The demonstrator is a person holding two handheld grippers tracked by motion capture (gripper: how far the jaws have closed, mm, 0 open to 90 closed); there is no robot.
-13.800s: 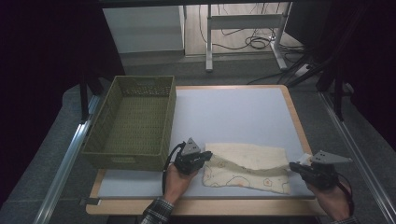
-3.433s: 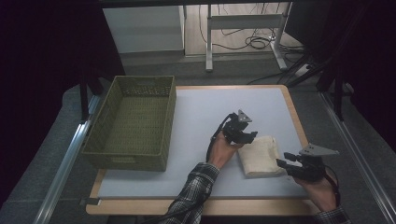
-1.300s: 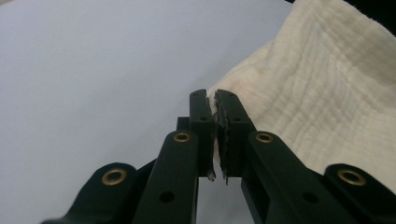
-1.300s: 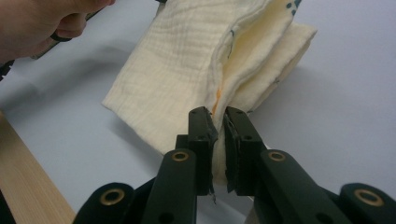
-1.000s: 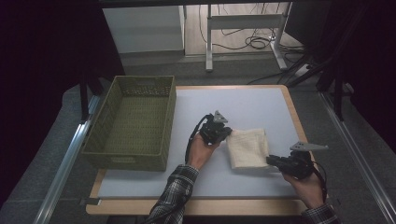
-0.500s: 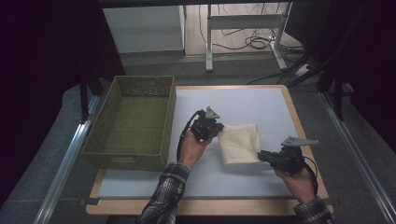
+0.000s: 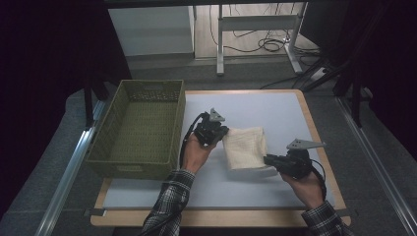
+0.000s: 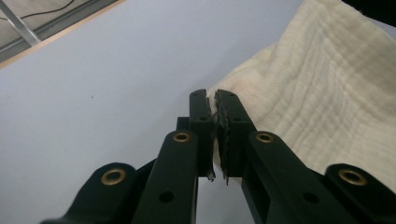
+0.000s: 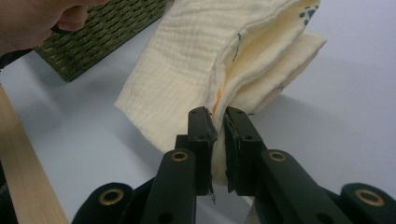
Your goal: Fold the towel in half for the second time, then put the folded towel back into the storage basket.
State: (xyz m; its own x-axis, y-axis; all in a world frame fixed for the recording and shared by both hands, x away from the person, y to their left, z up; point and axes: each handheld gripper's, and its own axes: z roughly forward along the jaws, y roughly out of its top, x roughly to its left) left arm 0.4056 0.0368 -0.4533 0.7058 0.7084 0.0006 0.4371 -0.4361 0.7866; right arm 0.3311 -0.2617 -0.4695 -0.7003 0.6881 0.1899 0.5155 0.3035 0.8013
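Note:
A folded cream cloth (image 7: 245, 146) hangs just above the white table top (image 7: 275, 110), held between both hands. My left gripper (image 7: 222, 132) is shut on the cloth's left edge; in the left gripper view its jaws pinch the cloth (image 8: 322, 88) edge at the tips (image 8: 214, 100). My right gripper (image 7: 268, 159) is shut on the cloth's near right corner. In the right gripper view the folded layers of cloth (image 9: 219, 56) rise from between its jaws (image 9: 215, 119), with small blue and orange marks showing.
A green woven basket (image 7: 140, 128) stands empty on the left part of the table, close to my left hand. The table's wooden rim (image 7: 314, 123) runs along the right. Dark floor and desk legs lie beyond the far edge.
Both grippers have carried the folded cloth to the left, toward the basket, and slightly up. The cloth stays folded between them.

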